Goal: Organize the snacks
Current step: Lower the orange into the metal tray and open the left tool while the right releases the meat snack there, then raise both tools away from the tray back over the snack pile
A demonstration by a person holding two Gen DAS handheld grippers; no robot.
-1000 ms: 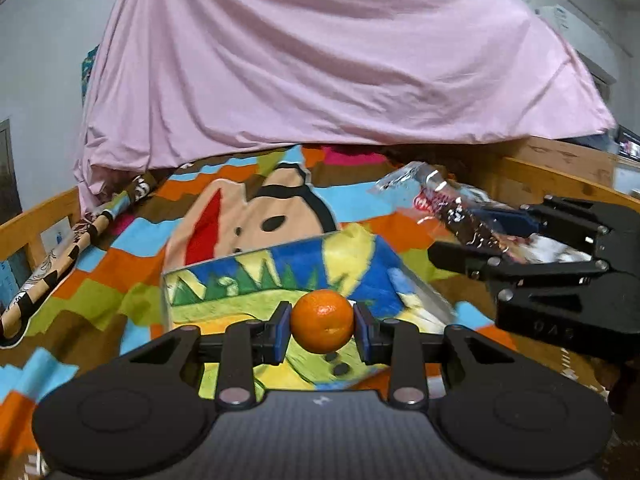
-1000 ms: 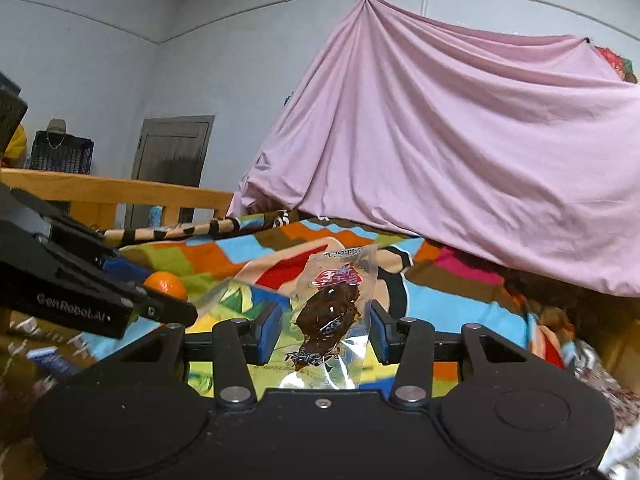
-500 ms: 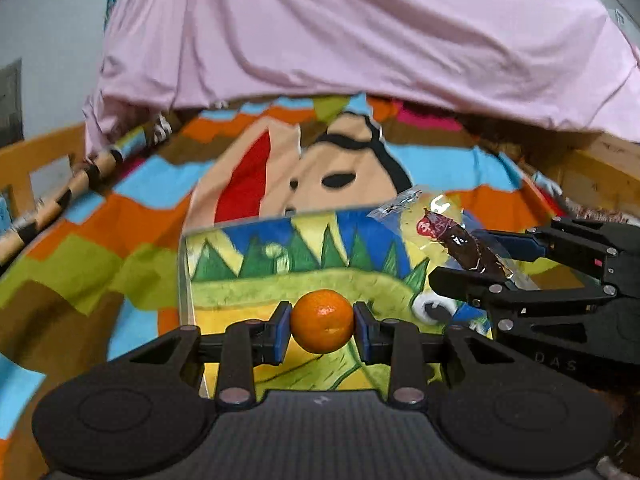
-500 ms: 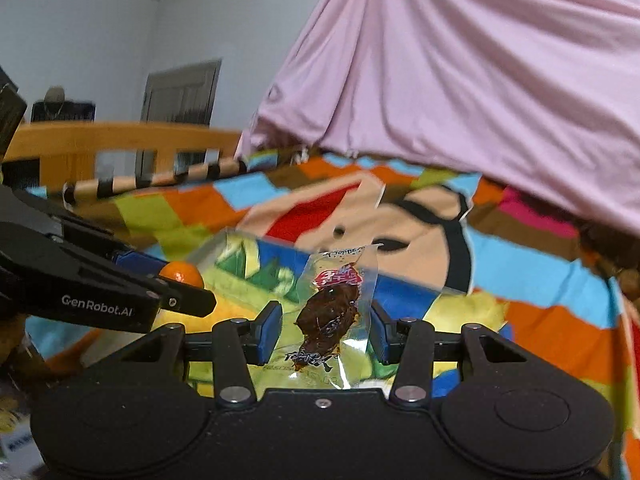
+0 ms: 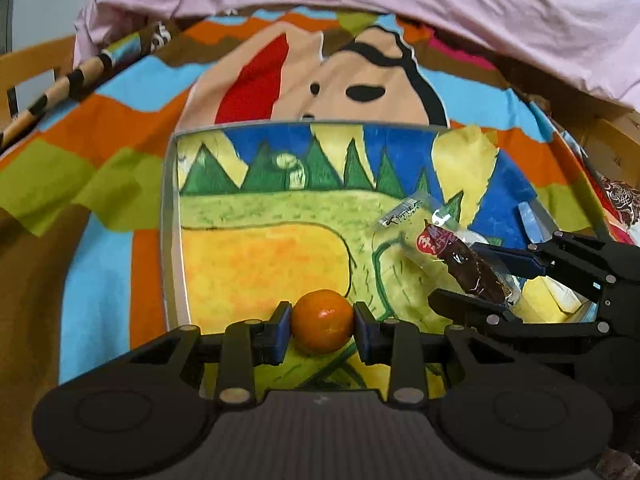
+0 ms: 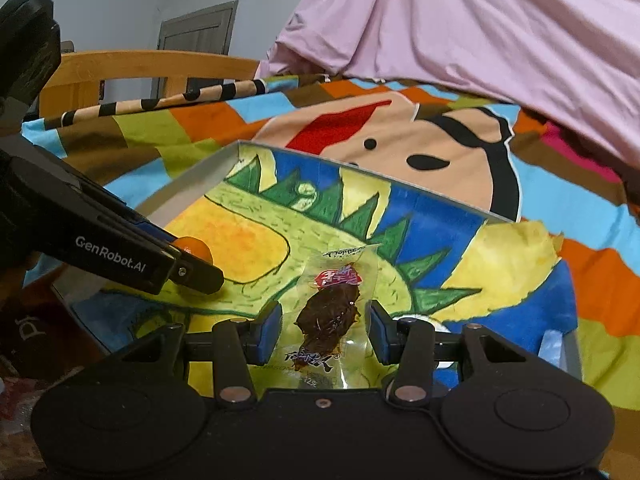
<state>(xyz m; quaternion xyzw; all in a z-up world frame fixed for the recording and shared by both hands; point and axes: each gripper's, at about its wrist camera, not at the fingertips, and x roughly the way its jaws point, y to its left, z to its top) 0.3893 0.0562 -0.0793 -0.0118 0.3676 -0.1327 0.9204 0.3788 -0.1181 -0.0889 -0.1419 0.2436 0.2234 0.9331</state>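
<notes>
Fingers of my left gripper (image 5: 321, 327) pinch the mandarin (image 5: 322, 320); my right gripper (image 6: 325, 326) clamps the snack packet (image 6: 335, 312). Both tilt down over the tray (image 5: 171, 216), which sat farther ahead a second ago.

Bed w/ colourful blanket (image 5: 120, 128), tray (image 5: 170, 216) atop

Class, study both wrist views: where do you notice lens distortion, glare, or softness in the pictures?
Left wrist view: fisheye bends the tray's rim into curves and darkens the corners; a small highlight shines on the orange. Right wrist view: the same dark corners; the clear snack packet shows little glare, though its small print is too soft to read; the pink sheet is evenly lit.
</notes>
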